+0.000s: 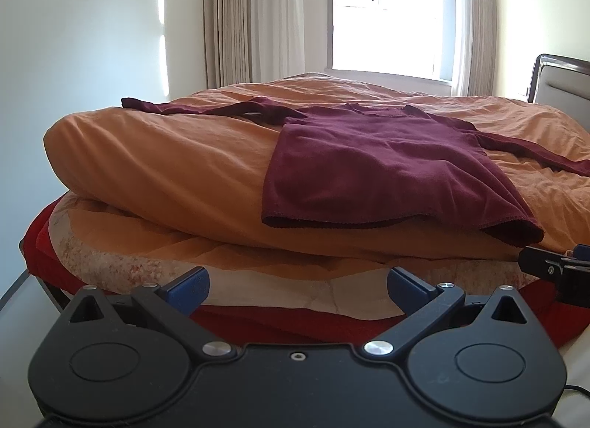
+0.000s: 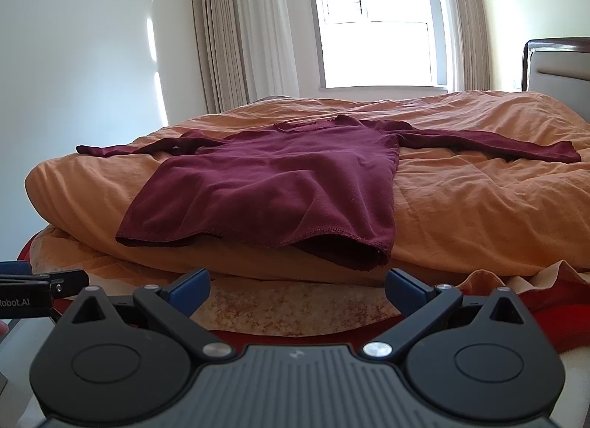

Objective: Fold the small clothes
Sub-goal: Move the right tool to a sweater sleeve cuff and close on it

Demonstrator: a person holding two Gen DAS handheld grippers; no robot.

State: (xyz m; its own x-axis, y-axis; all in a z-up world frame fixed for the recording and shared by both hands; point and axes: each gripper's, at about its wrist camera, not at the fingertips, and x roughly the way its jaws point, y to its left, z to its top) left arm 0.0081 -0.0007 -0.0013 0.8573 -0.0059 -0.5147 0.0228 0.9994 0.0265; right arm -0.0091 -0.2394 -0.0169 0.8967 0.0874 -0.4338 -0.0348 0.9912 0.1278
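A maroon long-sleeved shirt [image 1: 372, 155] lies flat on the orange duvet [image 1: 166, 166], sleeves spread to both sides, hem toward me and hanging a little over the duvet's near edge. It also shows in the right wrist view [image 2: 273, 184]. My left gripper [image 1: 297, 286] is open and empty, low in front of the bed, below and left of the hem. My right gripper [image 2: 297, 287] is open and empty, just below the hem's right corner. The right gripper also shows at the right edge of the left wrist view [image 1: 553, 269].
The duvet lies on a bed with a patterned sheet [image 1: 121, 262] and a red blanket [image 1: 40, 243] under it. A headboard [image 2: 553, 66] stands at the right. A window [image 2: 376, 18] with curtains [image 2: 239, 33] is behind the bed.
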